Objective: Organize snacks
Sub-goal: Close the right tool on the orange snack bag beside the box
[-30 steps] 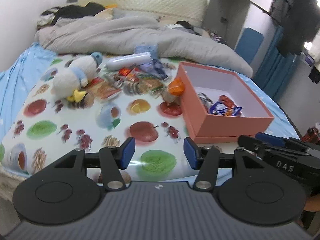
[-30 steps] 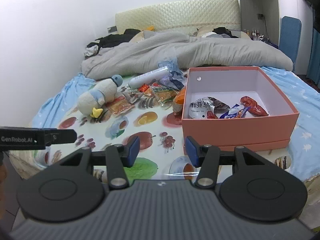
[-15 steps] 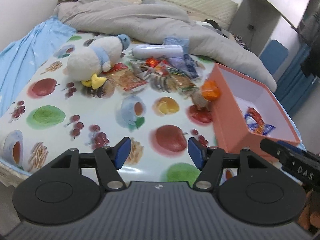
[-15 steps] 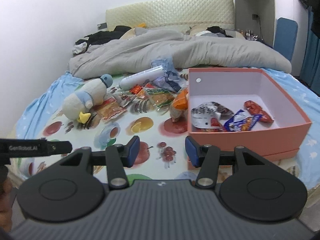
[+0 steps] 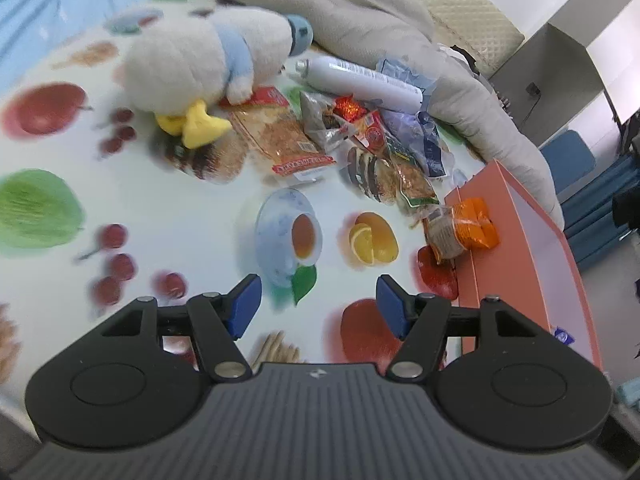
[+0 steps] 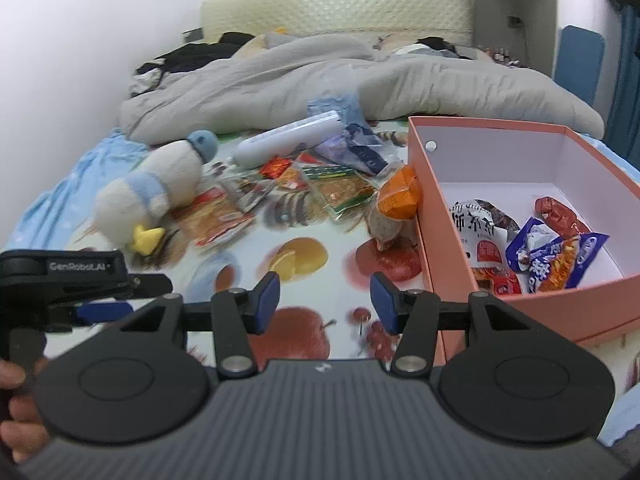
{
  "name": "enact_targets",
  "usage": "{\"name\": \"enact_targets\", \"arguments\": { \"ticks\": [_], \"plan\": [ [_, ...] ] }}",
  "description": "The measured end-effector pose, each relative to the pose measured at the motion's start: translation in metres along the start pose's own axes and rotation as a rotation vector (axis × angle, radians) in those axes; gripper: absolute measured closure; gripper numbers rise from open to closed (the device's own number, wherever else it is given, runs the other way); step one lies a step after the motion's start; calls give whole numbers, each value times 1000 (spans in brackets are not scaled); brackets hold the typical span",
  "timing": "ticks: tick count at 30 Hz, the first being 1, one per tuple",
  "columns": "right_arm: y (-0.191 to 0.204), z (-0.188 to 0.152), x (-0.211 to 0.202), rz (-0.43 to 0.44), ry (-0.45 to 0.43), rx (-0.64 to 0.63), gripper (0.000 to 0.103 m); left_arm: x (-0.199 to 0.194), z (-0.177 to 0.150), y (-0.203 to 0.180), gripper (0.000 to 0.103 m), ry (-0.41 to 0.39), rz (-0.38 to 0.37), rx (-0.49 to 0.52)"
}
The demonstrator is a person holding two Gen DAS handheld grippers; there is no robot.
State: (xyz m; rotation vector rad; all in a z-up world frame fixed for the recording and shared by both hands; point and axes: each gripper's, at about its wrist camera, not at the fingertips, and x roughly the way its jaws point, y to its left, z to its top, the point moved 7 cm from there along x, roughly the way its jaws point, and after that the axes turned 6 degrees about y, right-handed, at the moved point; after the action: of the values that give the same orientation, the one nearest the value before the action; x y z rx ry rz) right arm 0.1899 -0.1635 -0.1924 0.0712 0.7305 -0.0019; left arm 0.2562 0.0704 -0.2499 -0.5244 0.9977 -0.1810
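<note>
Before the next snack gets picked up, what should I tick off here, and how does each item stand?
1. Left gripper empty, jaws apart after just opening: ok.
2. Right gripper empty, jaws apart: ok.
3. Pink box open, with room beside the packets in it: ok.
4. Orange packet leaning on the box wall, nothing on top: ok.
5. Plush duck off the snacks: not ok, it rests on a packet's end.
6. Sharp left view: not ok, blurred.

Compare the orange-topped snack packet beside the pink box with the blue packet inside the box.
The orange-topped packet lies outside on the fruit-print cloth, leaning against the pink box wall; the blue packet lies inside the box among other snacks. The orange-topped one is orange above a clear lower part showing brownish food; the blue one is blue and white with printed lettering. Both are small sealed wrappers.
</note>
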Motion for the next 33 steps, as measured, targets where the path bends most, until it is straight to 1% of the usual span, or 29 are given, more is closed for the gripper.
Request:
{"name": "enact_targets", "arguments": {
  "ticks": [4,6,10,12,14,16,18,20,23,25,28,31,33],
  "plan": [
    [-1,-1,34,-51,15,35,50,31,15,6,34,10,0,-25],
    [0,0,48,-59,21,33,50,44,23,10,34,14,5,-41],
    [4,4,76,-88,14,16,50,66,43,18,34,-4,10,-63],
    [2,7,90,-118,9,22,50,76,51,23,35,-8,15,-85],
    [-1,9,104,-170,9,37,50,84,59,26,35,-16,14,-105],
    [-4,11,116,-198,-1,35,50,92,66,29,35,-23,20,-120],
    [-7,13,128,-243,-9,31,50,99,71,30,35,-28,23,-129],
    [-9,14,141,-266,-10,35,50,105,76,31,35,-35,27,-141],
    [-12,15,158,-305,5,45,51,111,84,30,35,-50,35,-136],
    [-12,15,167,-341,12,26,51,115,88,31,36,-61,40,-145],
    [-16,15,178,-371,31,36,51,118,94,33,36,-77,37,-170],
    [-18,18,183,-406,27,39,51,120,101,35,36,-104,69,-173],
    [-21,20,187,-422,31,51,51,122,104,36,36,-116,65,-188]
  ]
}}
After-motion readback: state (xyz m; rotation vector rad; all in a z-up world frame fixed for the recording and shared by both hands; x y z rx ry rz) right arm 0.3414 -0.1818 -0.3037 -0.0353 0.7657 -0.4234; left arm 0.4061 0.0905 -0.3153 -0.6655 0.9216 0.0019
